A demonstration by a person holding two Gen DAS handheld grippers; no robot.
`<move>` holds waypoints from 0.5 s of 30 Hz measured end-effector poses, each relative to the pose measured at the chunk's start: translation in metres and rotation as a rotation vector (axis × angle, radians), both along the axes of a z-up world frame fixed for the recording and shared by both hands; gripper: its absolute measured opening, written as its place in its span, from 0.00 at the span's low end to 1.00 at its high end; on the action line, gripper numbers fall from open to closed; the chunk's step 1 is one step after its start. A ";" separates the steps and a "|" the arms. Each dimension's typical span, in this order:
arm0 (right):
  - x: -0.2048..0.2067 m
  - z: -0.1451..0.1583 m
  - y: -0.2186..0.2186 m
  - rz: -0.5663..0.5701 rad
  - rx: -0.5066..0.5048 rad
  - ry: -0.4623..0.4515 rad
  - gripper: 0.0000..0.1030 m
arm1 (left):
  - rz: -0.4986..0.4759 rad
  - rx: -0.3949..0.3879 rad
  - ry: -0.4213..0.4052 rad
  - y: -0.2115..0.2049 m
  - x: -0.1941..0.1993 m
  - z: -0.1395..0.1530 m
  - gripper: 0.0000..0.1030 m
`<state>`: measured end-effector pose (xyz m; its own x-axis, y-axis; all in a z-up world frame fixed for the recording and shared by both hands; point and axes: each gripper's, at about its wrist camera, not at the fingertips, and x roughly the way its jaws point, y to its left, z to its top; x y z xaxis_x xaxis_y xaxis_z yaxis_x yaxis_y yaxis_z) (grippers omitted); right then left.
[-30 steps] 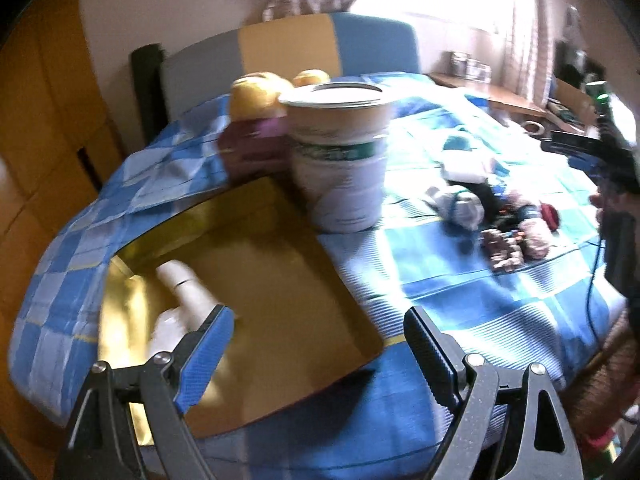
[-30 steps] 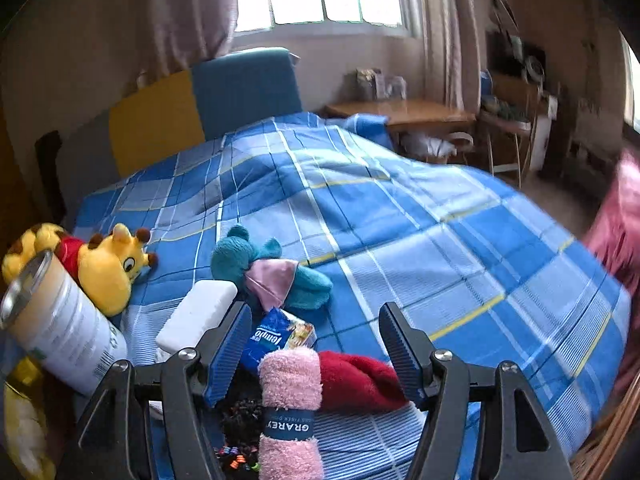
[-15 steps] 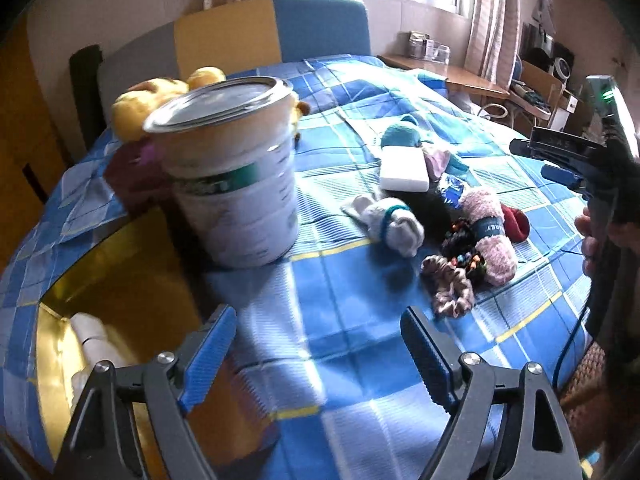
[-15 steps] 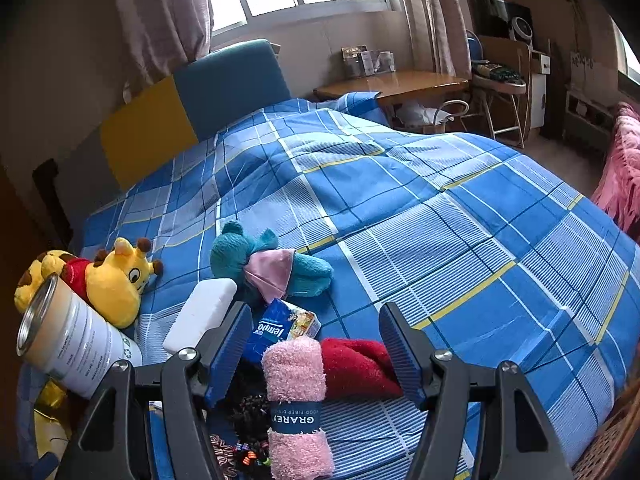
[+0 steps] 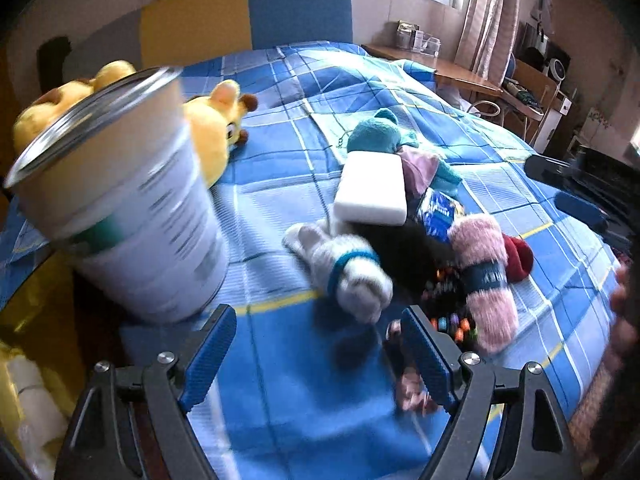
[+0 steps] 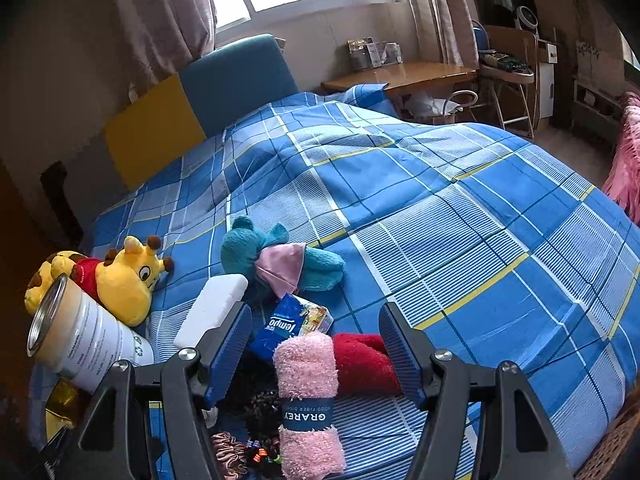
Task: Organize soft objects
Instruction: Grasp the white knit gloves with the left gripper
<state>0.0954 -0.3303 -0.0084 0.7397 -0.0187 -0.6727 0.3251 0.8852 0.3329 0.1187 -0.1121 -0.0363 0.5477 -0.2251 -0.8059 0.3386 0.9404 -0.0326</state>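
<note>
blue checked bed [image 6: 460,208] carries a heap of soft things: pink rolled towel [image 6: 308,396], red cloth [image 6: 364,360], teal plush [image 6: 276,256]. right gripper [image 6: 316,356] fingers hover half-wide around the towel; left gripper [image 5: 316,356] fingers wide, empty.

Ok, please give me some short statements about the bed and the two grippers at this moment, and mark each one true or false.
1. The white block lies partly on the teal plush toy. True.
2. The left gripper is closed on the grey sock roll. False: its jaws stand open and hold nothing.
3. The pink rolled towel carries a dark band with lettering. True.
4. The tin can stands on the desk. False: it stands on the bed beside the yellow giraffe plush.
5. The right gripper grips the red cloth. False: it is open.
</note>
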 end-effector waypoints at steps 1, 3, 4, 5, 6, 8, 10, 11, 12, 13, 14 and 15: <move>0.000 0.000 0.000 0.001 0.005 0.000 0.65 | -0.004 0.004 -0.003 -0.005 0.005 -0.002 0.82; 0.001 -0.001 0.000 0.006 0.016 0.002 0.65 | -0.013 0.027 -0.019 -0.017 0.015 -0.007 0.82; 0.002 -0.002 0.000 0.009 0.018 0.003 0.65 | -0.014 0.036 -0.019 -0.019 0.019 -0.010 0.82; 0.002 -0.002 0.000 0.011 0.021 0.005 0.65 | -0.011 0.049 -0.012 -0.024 0.027 -0.016 0.82; 0.003 -0.002 0.000 0.014 0.024 0.006 0.65 | -0.007 0.049 -0.006 -0.027 0.032 -0.020 0.82; 0.003 -0.003 0.000 0.016 0.026 0.006 0.65 | 0.002 0.044 -0.003 -0.031 0.042 -0.028 0.81; 0.005 -0.004 -0.001 0.017 0.030 0.012 0.65 | 0.000 0.038 0.028 -0.033 0.051 -0.038 0.46; 0.005 -0.005 -0.001 0.018 0.035 0.015 0.65 | -0.017 0.020 0.071 -0.034 0.055 -0.045 0.40; 0.006 -0.006 -0.002 0.018 0.038 0.020 0.65 | -0.013 0.004 0.068 -0.032 0.054 -0.045 0.40; 0.006 -0.007 -0.002 0.018 0.041 0.023 0.65 | -0.014 -0.014 0.051 -0.028 0.050 -0.043 0.37; 0.007 -0.008 -0.002 0.019 0.041 0.027 0.65 | -0.018 -0.020 0.051 -0.025 0.046 -0.042 0.35; 0.008 -0.009 -0.002 0.020 0.039 0.030 0.65 | -0.015 -0.022 0.049 -0.023 0.043 -0.042 0.35</move>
